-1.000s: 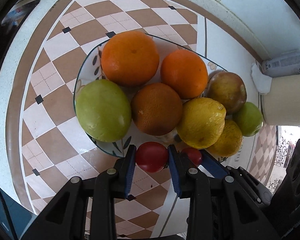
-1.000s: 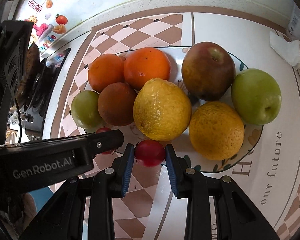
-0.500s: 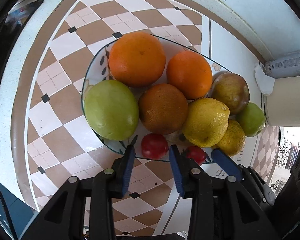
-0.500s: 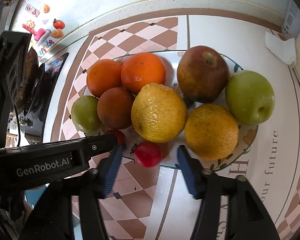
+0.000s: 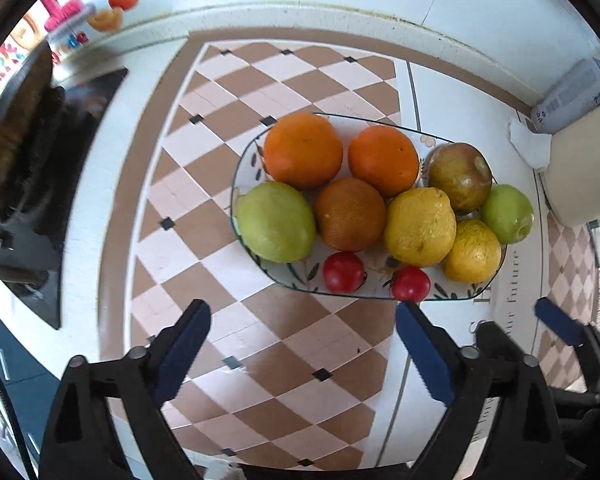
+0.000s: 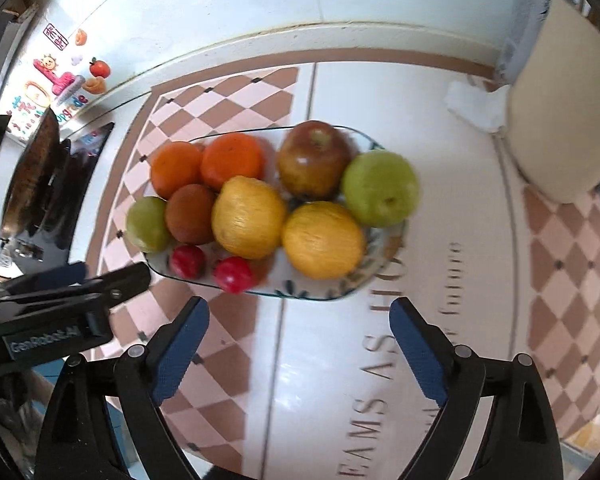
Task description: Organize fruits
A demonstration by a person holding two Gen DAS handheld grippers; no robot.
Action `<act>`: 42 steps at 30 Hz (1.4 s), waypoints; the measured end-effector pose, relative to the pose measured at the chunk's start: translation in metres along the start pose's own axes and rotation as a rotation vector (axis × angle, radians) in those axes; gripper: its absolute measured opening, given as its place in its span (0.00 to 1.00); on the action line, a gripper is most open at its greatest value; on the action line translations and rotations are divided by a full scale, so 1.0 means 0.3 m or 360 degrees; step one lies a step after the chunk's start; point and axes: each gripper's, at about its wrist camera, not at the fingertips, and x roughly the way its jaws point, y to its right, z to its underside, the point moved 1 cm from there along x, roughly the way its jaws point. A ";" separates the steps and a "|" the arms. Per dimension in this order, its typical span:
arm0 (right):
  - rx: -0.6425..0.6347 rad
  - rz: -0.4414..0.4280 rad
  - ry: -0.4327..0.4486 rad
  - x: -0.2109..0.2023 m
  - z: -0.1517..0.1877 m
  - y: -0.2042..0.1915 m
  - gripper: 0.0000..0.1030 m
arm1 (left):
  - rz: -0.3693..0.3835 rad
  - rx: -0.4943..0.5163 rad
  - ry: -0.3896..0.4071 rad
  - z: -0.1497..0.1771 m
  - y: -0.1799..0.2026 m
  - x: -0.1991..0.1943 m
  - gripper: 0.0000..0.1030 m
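Blue-padded fingers of the left gripper (image 5: 302, 344) are standing wide apart and holding nothing, hanging over the checkered bench (image 5: 204, 216). Just beyond their tips, the plate (image 5: 242, 168) is carrying oranges, lemons, apples and two red fruits (image 5: 343, 272) lying at its near rim. Fingers of the right gripper (image 6: 298, 340) are likewise spread and empty, with the plate (image 6: 384, 248) sitting just ahead of them.
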 end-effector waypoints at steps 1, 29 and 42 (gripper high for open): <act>0.0000 0.0018 0.0001 -0.011 0.008 0.012 0.91 | -0.0012 0.0000 0.0014 0.007 -0.006 -0.009 0.94; 0.0121 0.0129 0.0516 -0.637 0.441 -0.150 0.92 | -0.0009 0.0150 0.0582 0.455 -0.166 -0.569 0.94; 0.0112 0.0171 0.0743 -1.000 0.828 -0.313 0.95 | 0.0028 0.0211 0.0802 0.768 -0.244 -0.851 0.94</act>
